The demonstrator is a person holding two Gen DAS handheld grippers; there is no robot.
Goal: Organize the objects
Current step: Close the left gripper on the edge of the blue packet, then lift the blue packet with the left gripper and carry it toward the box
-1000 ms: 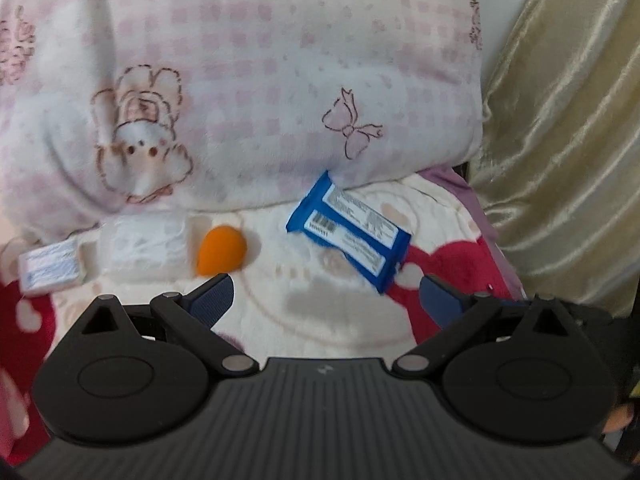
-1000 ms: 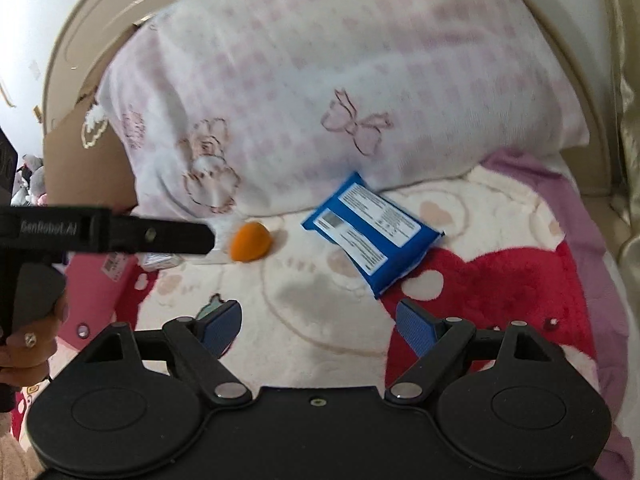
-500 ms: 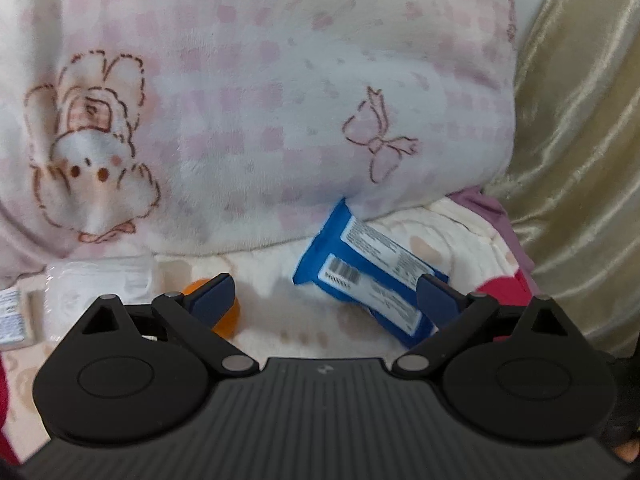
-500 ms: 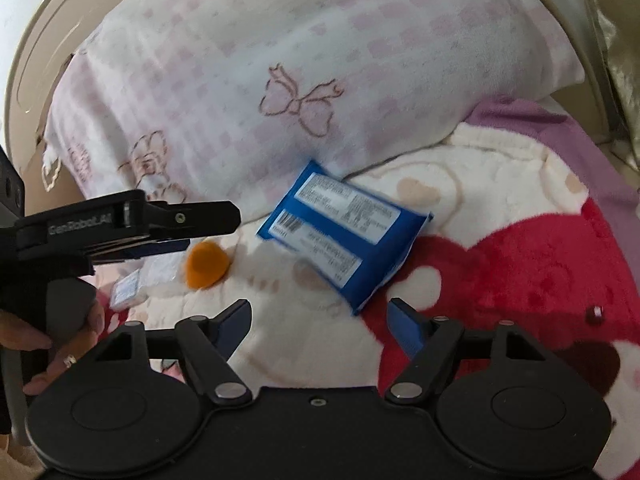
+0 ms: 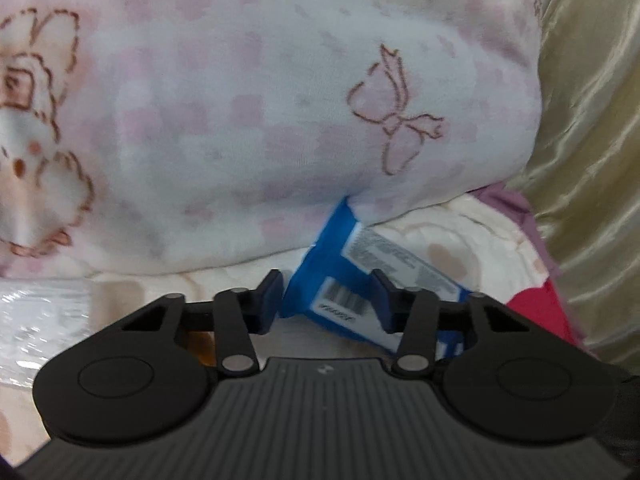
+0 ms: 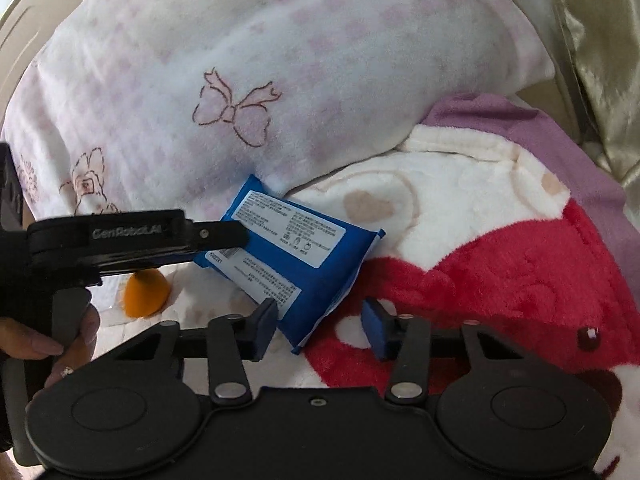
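Both tools closed in | left tool (image 5: 328,300) seemingly clenching glossy blue rectangular pack (image 5: 340,280) | right tool (image 6: 320,320) unclenched

Both wrist views look down, close, sharing the blue packet (image 5: 336,280).

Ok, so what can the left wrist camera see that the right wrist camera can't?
Only the left wrist view plainly shows the crinkly clear packet and the barcode on the blue packet. Only the right wrist view shows a person's hand, the whole orange lump and the beige headboard. Both show the blue packet against the pink pillow, the blanket and the gold curtain.
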